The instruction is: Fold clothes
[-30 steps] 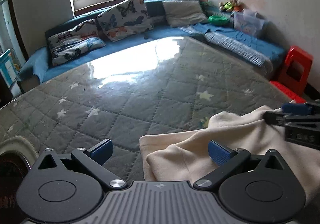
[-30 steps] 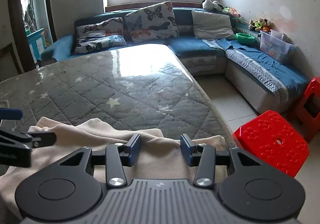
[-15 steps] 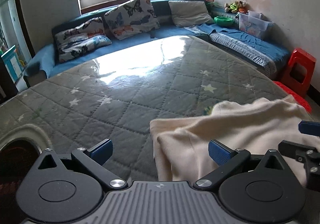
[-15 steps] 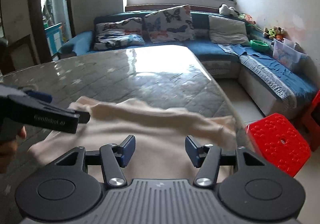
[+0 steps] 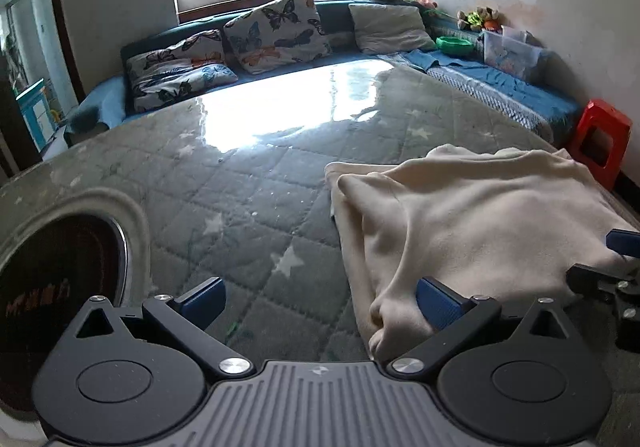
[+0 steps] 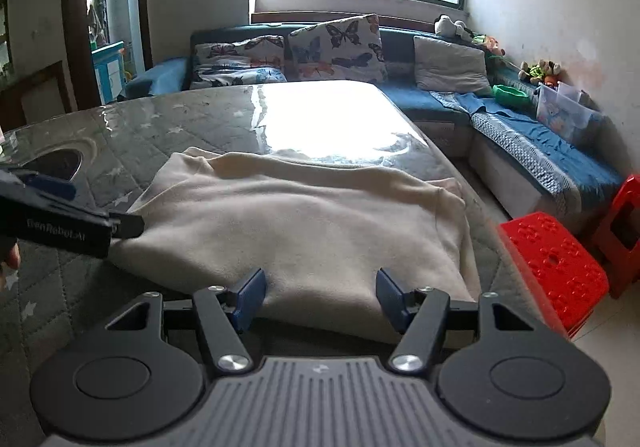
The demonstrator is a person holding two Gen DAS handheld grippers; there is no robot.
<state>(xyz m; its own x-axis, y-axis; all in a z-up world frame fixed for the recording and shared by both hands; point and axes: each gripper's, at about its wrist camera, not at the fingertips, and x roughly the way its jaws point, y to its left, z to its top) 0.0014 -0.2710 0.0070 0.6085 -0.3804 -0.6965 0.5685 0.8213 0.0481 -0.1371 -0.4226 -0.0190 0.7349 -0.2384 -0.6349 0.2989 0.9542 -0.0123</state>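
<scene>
A cream garment point(image 5: 472, 215) lies folded over on the grey quilted table point(image 5: 256, 199), toward its right side; it also shows in the right wrist view point(image 6: 304, 223). My left gripper point(image 5: 320, 299) is open and empty, with the garment's near left corner beside its right finger. My right gripper point(image 6: 320, 293) is open and empty, just before the garment's near edge. The left gripper shows at the left of the right wrist view point(image 6: 68, 215). The right gripper shows at the right edge of the left wrist view point(image 5: 616, 267).
A round hole with a metal rim point(image 5: 68, 271) is in the table at the left. Red plastic stools point(image 6: 556, 263) stand right of the table. A blue corner sofa with butterfly cushions point(image 6: 336, 47) runs behind and along the right wall.
Both grippers pulled back toward the near side of the garment. The right gripper's jaws opened wider. The garment now lies flatter and more spread out.
</scene>
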